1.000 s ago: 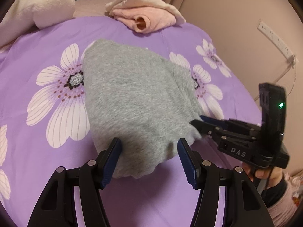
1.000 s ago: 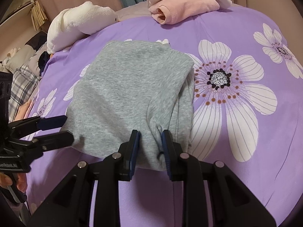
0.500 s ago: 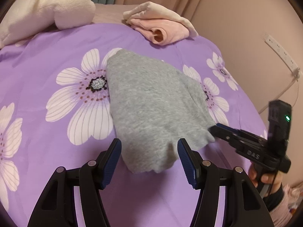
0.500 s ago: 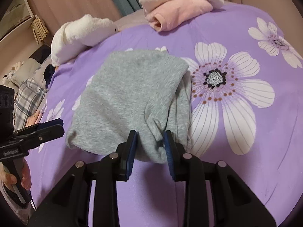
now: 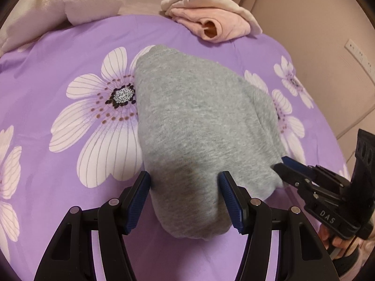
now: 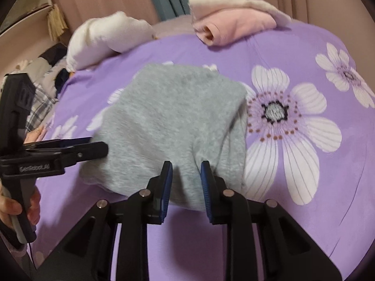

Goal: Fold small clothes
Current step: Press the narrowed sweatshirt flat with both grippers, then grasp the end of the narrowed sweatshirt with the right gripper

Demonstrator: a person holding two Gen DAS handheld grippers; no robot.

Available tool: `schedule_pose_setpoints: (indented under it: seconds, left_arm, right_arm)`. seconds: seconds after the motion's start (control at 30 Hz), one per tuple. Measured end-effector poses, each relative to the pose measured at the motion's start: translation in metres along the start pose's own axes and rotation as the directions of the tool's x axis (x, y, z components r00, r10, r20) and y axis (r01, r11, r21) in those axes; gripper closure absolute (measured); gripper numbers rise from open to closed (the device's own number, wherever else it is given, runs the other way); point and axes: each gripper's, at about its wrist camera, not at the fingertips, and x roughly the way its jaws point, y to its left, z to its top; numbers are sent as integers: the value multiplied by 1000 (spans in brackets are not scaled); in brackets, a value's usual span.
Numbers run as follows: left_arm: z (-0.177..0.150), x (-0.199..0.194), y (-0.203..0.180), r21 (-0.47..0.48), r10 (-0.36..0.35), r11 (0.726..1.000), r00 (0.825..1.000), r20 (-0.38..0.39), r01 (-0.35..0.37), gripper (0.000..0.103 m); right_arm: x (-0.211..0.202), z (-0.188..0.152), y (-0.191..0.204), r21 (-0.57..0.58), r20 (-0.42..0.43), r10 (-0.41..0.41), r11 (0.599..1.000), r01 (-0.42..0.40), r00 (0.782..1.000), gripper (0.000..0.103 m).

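Observation:
A folded grey knit garment (image 5: pixel 199 126) lies on the purple flowered bedspread (image 5: pixel 58 53); it also shows in the right wrist view (image 6: pixel 168 117). My left gripper (image 5: pixel 185 185) is open, its jaws straddling the garment's near edge. My right gripper (image 6: pixel 186 173) is partly open, with a bunch of the garment's near edge lying between its jaws. In the left wrist view the right gripper (image 5: pixel 281 166) touches the garment's right corner. In the right wrist view the left gripper (image 6: pixel 98 146) sits at the garment's left edge.
A folded pink and cream pile (image 5: pixel 211 18) (image 6: pixel 234 18) lies at the far side of the bed. A white plush pillow (image 5: pixel 58 7) (image 6: pixel 105 37) lies at the far left. Plaid clothes (image 6: pixel 39 103) lie off the bed's left side. A wall with a power strip (image 5: pixel 358 53) stands to the right.
My right gripper's jaws have spread wider, loosening on the garment's edge. My left gripper has moved forward over the near edge. The garment has settled flatter on the bed.

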Motion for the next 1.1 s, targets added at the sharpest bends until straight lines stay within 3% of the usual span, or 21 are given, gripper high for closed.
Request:
schedule_pose_setpoints:
  seconds: [0.43,0.53,0.67,0.73,0.8,0.9,1.0,1.1]
  left_arm:
    - [0,-10,-1,-8,2,1000,1000,7,-2,43]
    - [-1,-14,-1,-6,8,1000,1000,3,-8,39]
    - [-2,-17,-1,-3,17,1000,1000,2,-17,37]
    - [-2,-19,1,-10,13,1000,1000,2,-13,37]
    - [-3,-20,3,-24,1,1000,1000,-3,-1,37]
    - [-3,-19,10,-69,-53,996,998,-23,51,28]
    - [-3,-15,22,-158,-162,975,986,-42,154,26]
    - [-5,-12,33,-213,-194,960,980,-47,180,26]
  right_arm:
    - [-16,-8,-10,69,25,67,995,-69,997,74]
    - [-22,-8,-14,88,35,80,993,-83,996,69]
    - [-27,-11,-21,117,43,73,990,-78,996,55]
    - [-28,-12,-25,135,43,80,987,-85,996,54]
    - [-29,-13,-30,162,43,96,981,-102,994,47]
    - [-31,-16,-38,205,44,121,970,-127,992,38]
    - [-28,-19,-45,260,32,173,950,-175,984,35]
    - [-24,-21,-52,311,27,208,928,-206,978,33]
